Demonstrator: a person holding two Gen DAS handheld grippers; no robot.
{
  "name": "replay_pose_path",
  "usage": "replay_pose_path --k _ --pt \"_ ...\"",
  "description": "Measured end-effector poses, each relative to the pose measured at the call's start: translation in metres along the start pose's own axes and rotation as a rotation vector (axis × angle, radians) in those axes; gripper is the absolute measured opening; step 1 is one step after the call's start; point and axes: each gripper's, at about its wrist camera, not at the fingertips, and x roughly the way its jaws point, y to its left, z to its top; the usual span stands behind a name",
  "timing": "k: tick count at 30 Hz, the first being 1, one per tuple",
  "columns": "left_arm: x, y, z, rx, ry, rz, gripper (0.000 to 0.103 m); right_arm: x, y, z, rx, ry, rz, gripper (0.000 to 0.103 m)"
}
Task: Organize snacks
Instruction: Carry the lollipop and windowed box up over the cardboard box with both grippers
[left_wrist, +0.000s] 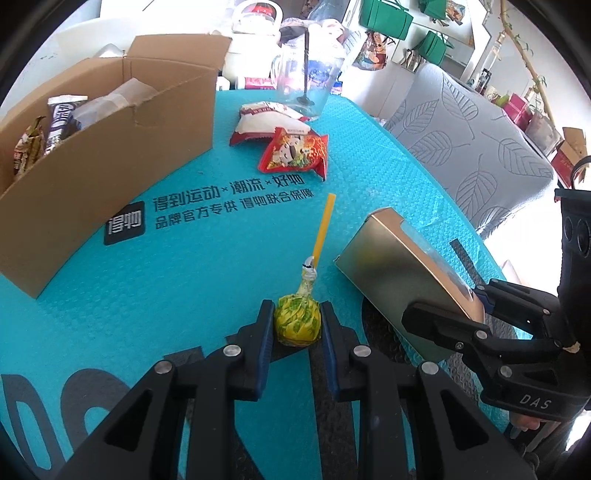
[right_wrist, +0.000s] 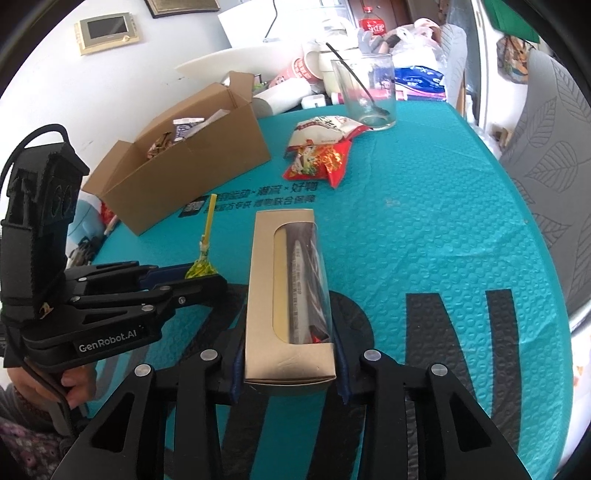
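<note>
My left gripper (left_wrist: 297, 325) is shut on the yellow-green wrapped head of a lollipop (left_wrist: 296, 325), its yellow stick pointing away over the teal mat; it also shows in the right wrist view (right_wrist: 201, 267). My right gripper (right_wrist: 290, 373) is shut on the near end of a gold window box (right_wrist: 288, 291) holding a wrapped snack bar; the box also shows in the left wrist view (left_wrist: 399, 273). An open cardboard box (left_wrist: 92, 155) with several snacks inside stands at the left. Two red-white snack bags (left_wrist: 288, 144) lie beyond.
A clear glass with a spoon (left_wrist: 306, 85) stands at the mat's far edge. Clutter of bags and containers (right_wrist: 369, 48) lies behind it. A grey leaf-pattern chair (left_wrist: 472, 147) stands to the right of the table.
</note>
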Motion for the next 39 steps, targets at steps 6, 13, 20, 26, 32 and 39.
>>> replay_pose_path --k 6,13,20,26,32,39 --pt "-0.019 0.010 -0.002 -0.038 -0.029 0.010 0.023 -0.006 0.019 0.004 -0.033 -0.014 0.036 0.036" --pt "-0.044 0.026 -0.001 -0.084 -0.082 0.023 0.023 -0.006 0.044 0.015 -0.082 -0.015 0.095 0.036" --pt "-0.076 0.042 0.008 -0.117 -0.160 0.062 0.023 -0.011 0.075 0.038 -0.137 -0.048 0.152 0.036" --pt "-0.103 0.060 0.019 -0.153 -0.237 0.106 0.023 -0.013 0.103 0.066 -0.202 -0.078 0.171 0.036" --pt "-0.122 0.076 0.035 -0.170 -0.296 0.156 0.023 -0.009 0.123 0.092 -0.259 -0.093 0.194 0.036" --pt "-0.140 0.093 0.061 -0.181 -0.362 0.209 0.023 -0.002 0.138 0.126 -0.311 -0.122 0.197 0.036"
